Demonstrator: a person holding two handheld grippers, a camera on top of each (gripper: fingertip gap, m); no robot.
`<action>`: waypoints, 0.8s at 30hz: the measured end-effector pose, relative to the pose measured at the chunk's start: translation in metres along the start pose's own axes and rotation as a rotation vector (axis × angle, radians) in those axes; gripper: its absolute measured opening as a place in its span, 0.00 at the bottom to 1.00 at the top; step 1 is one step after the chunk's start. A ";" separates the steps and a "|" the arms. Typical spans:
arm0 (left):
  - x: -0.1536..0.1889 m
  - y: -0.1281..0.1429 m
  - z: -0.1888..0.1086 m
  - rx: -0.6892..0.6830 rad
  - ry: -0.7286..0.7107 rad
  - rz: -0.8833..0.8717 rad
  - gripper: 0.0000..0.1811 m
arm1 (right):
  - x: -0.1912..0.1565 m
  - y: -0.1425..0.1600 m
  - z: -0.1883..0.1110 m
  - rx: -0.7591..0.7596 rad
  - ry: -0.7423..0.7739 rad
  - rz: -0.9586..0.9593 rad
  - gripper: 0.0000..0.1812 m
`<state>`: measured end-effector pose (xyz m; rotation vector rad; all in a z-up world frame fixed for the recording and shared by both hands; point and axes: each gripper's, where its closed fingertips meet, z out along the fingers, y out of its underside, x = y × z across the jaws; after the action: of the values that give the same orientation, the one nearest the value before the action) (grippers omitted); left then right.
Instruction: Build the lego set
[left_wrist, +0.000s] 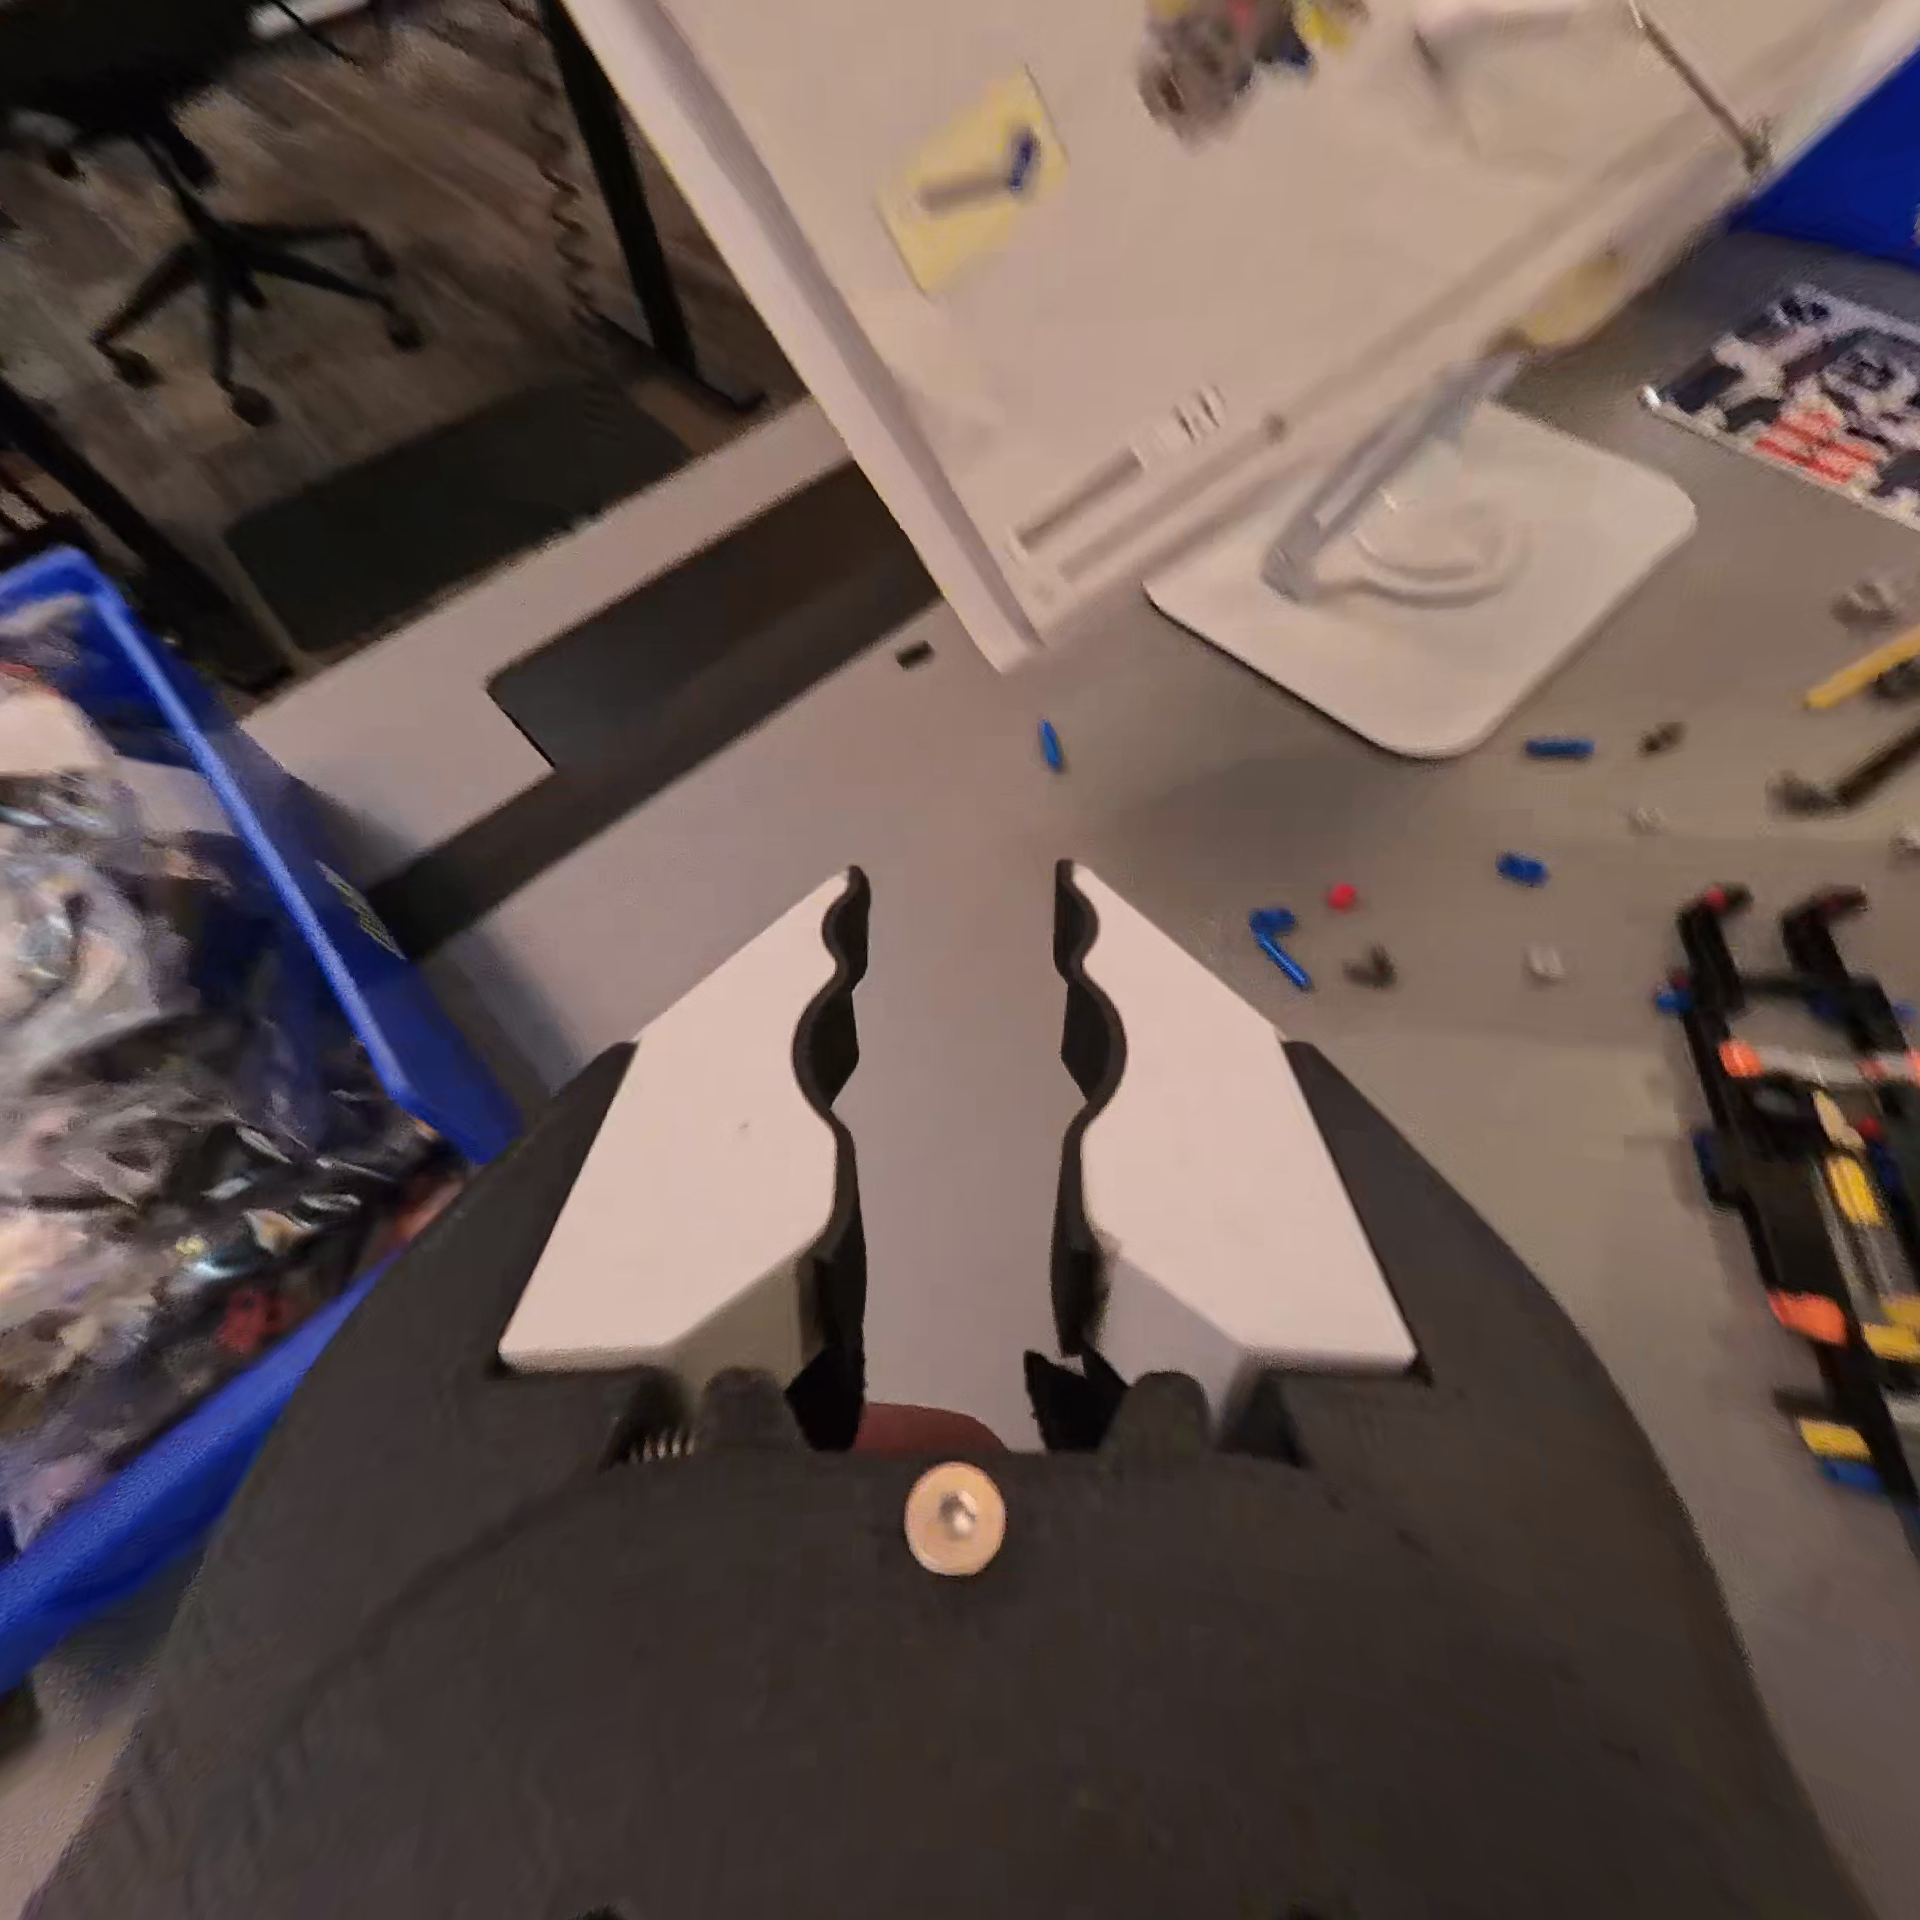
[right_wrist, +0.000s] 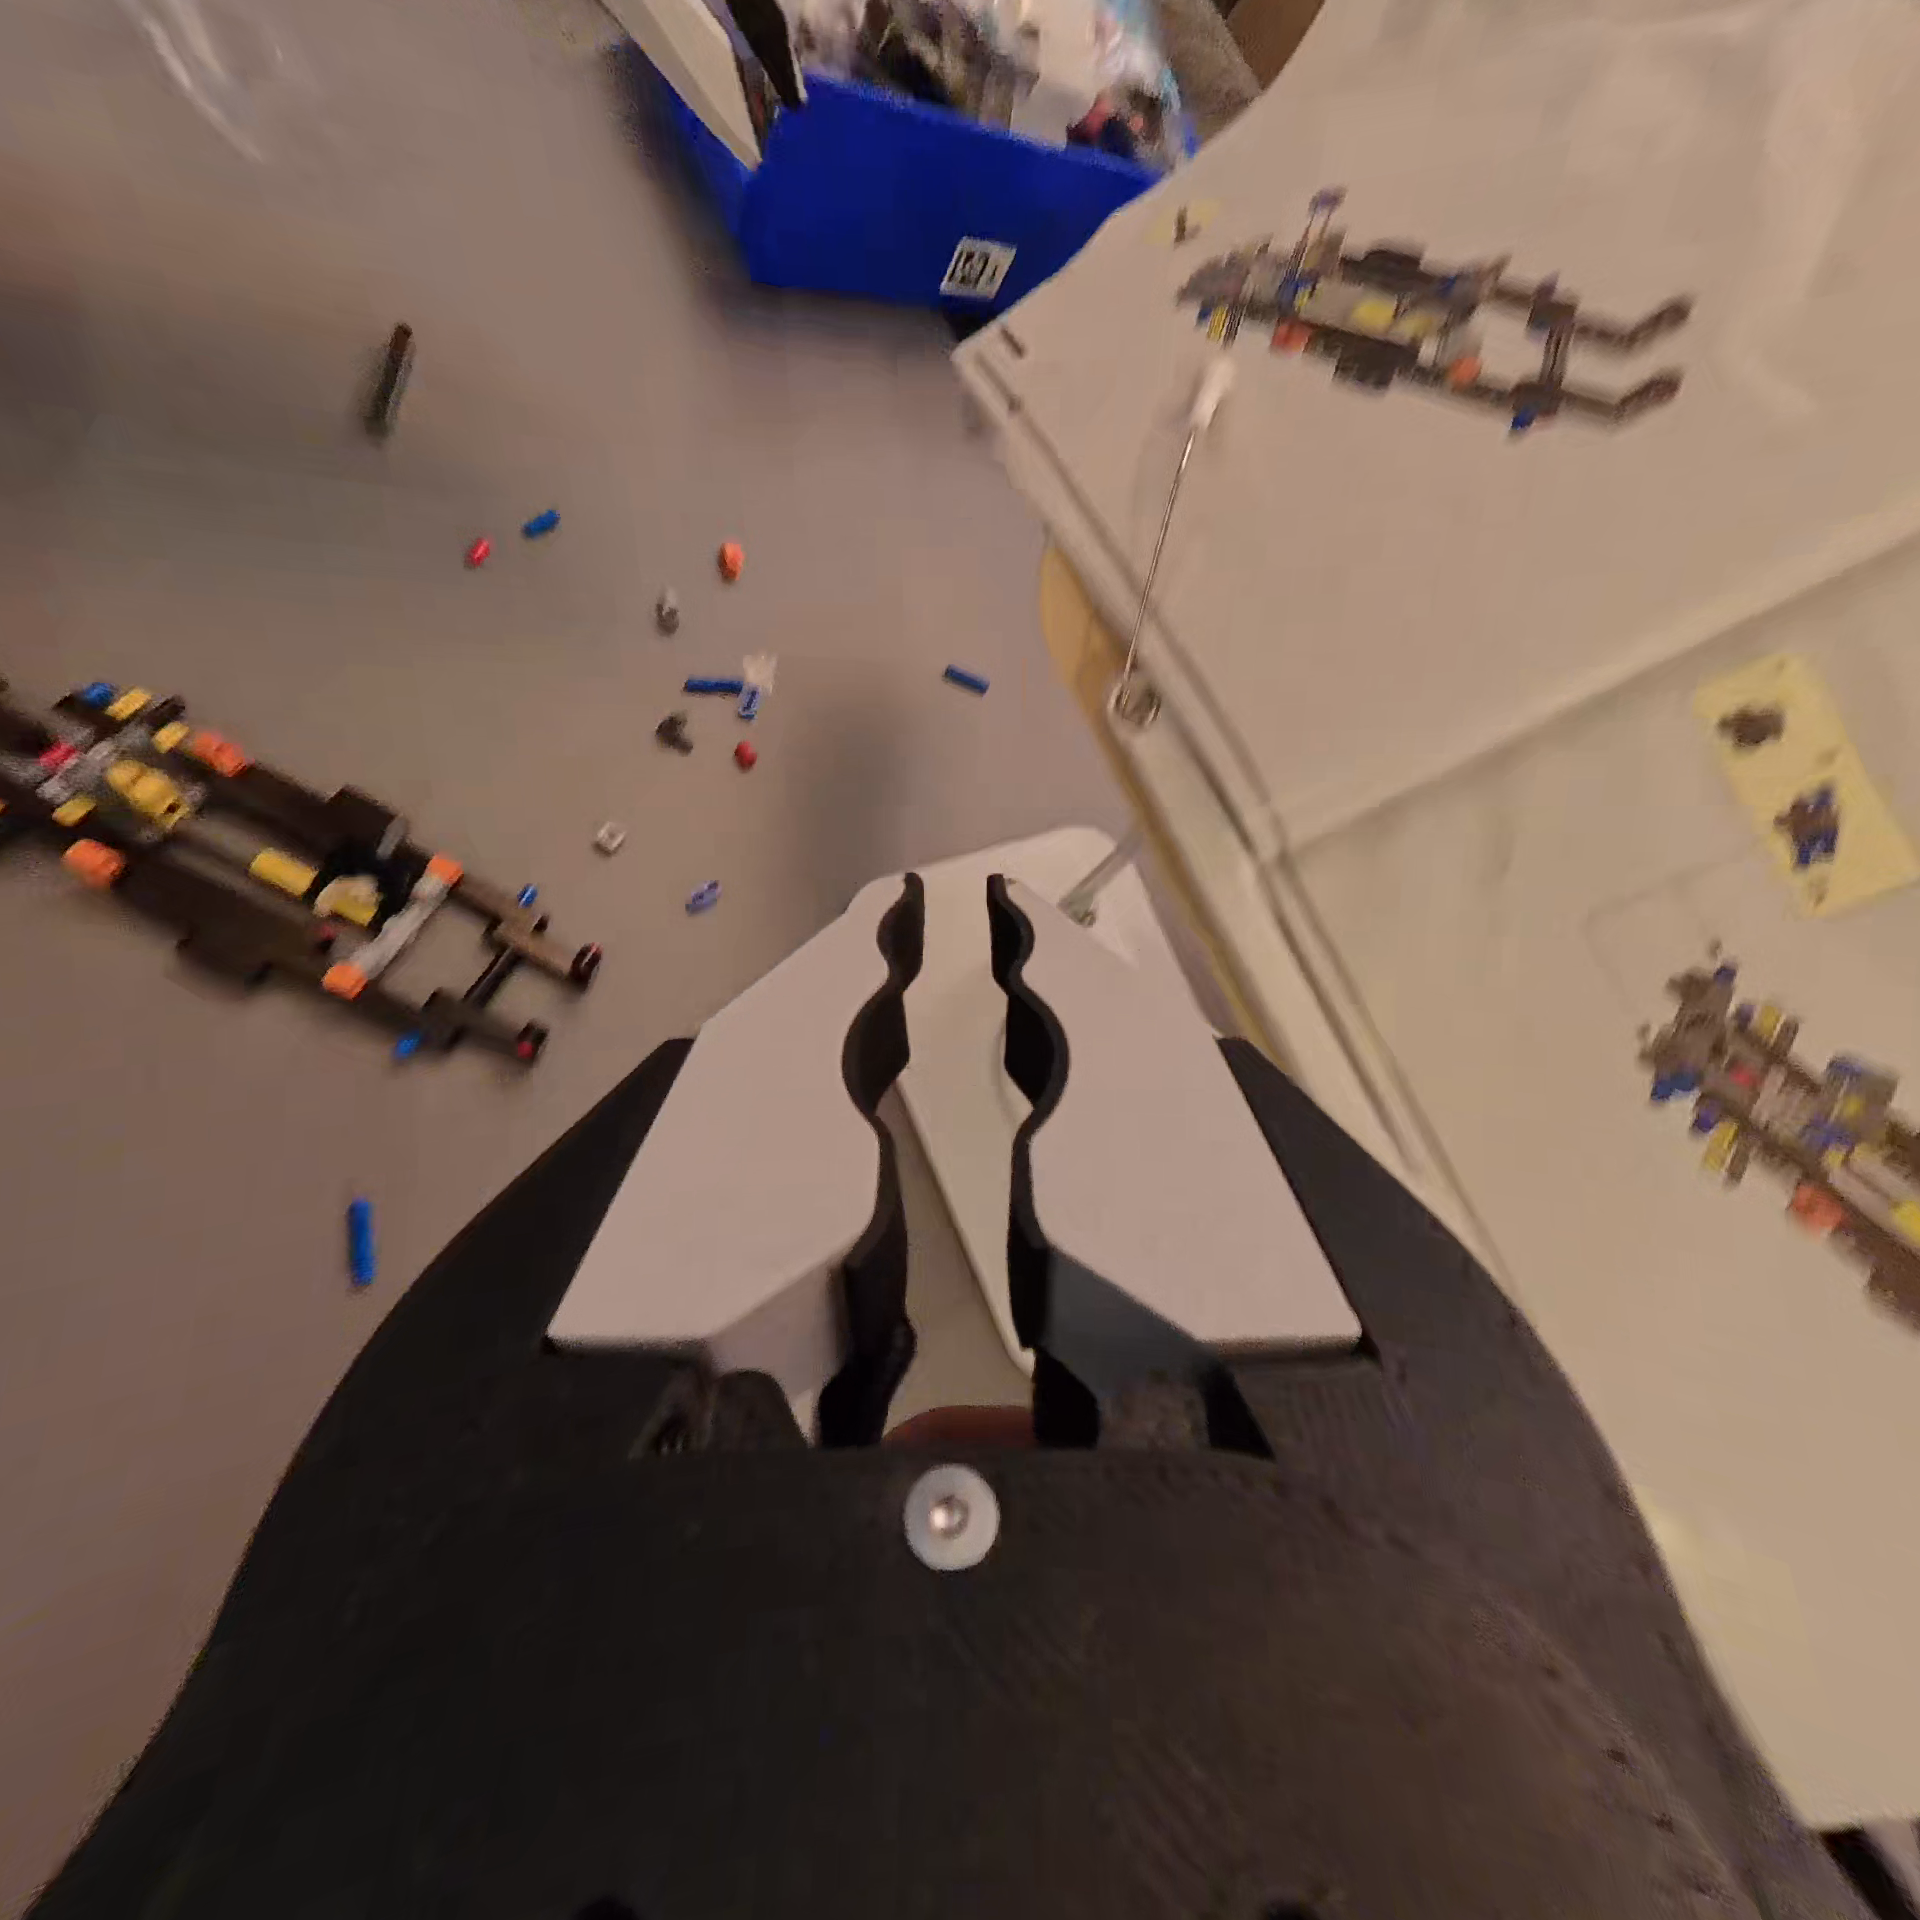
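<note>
A partly built black lego frame (left_wrist: 1808, 1143) with yellow and orange parts lies on the grey table at the right of the left wrist view. It also shows at the left of the right wrist view (right_wrist: 281, 883). My left gripper (left_wrist: 958, 883) is open and empty above bare table, short of a loose blue pin (left_wrist: 1051, 745). My right gripper (right_wrist: 956, 888) is open by a narrow gap and empty, over the white base (right_wrist: 1049, 847) of a stand. Both views are blurred.
An open instruction booklet (left_wrist: 1143, 260) (right_wrist: 1455, 623) rests tilted on the white stand (left_wrist: 1455, 623). Several small loose pieces (left_wrist: 1278, 940) (right_wrist: 717, 696) are scattered between booklet and frame. A blue bin (left_wrist: 312, 883) (right_wrist: 914, 197) holds plastic bags. An office chair (left_wrist: 229, 260) stands beyond the table. My hands' fingertips stand some 30 cm from each other. About 20 cm separates my left fingertips from the loose blue pin (left_wrist: 1051, 745). It is also in sight in the right wrist view (right_wrist: 965, 684).
</note>
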<state>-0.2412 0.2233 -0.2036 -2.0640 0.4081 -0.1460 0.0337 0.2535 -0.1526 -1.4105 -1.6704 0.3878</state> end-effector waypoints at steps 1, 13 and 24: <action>0.010 0.010 -0.002 -0.028 0.023 0.013 0.19 | -0.005 0.010 -0.006 -0.014 -0.020 0.020 0.06; 0.109 0.050 -0.014 -0.162 0.164 0.155 0.22 | -0.060 0.149 -0.036 -0.236 -0.154 0.201 0.09; 0.184 0.065 -0.015 -0.175 0.209 0.182 0.22 | -0.081 0.213 -0.092 -0.328 -0.119 0.311 0.11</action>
<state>-0.0874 0.1178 -0.2633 -2.1776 0.7581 -0.2245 0.2360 0.2173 -0.2886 -1.9358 -1.6639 0.3888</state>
